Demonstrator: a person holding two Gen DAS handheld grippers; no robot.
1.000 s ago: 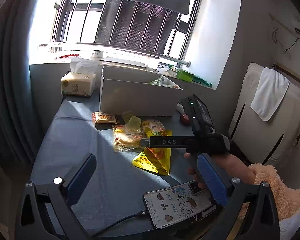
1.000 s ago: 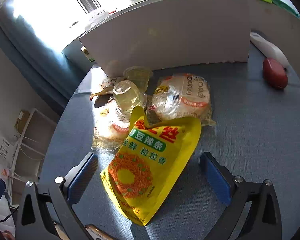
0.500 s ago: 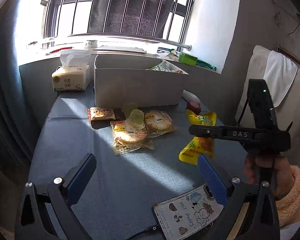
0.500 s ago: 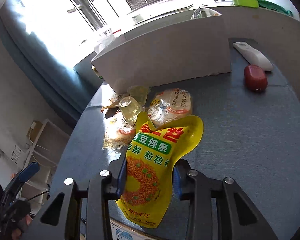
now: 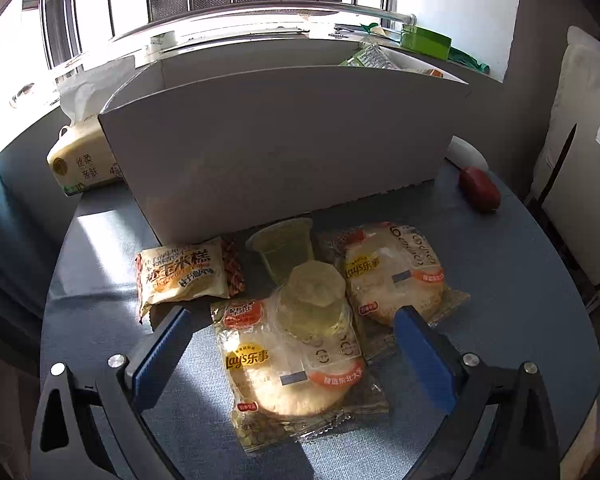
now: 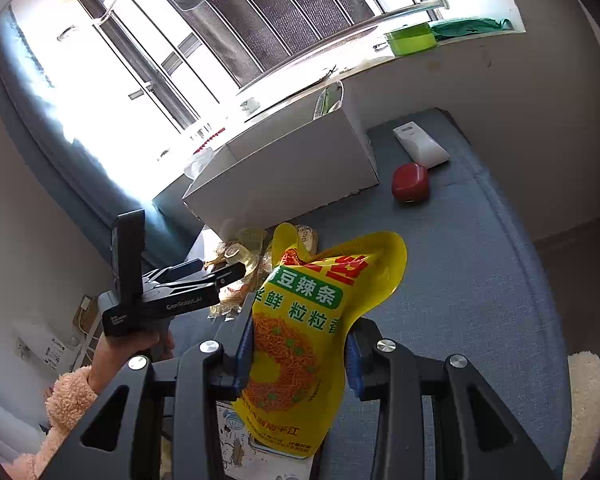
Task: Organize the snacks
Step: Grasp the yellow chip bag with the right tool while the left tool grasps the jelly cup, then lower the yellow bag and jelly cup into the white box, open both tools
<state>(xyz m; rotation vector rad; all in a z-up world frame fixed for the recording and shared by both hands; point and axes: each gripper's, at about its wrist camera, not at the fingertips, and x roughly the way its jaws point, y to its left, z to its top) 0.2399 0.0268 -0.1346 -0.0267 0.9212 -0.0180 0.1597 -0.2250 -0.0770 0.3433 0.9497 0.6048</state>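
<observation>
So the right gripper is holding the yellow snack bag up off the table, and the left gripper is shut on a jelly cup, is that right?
Not quite. The right gripper does hold the yellow snack bag up, but the left wrist view shows the left gripper open, its jaws spread either side of the jelly cup, gripping nothing.

- A tissue pack (image 5: 85, 156) stands at the bench's (image 5: 520, 264) far left, under the window.
- A red case (image 6: 410, 182) lies just beside a white remote (image 6: 420, 145).
- A green container (image 6: 411, 38) sits on the windowsill (image 6: 452, 46).

two jelly cups (image 5: 284, 246), three snack packets (image 5: 290, 364)
</observation>
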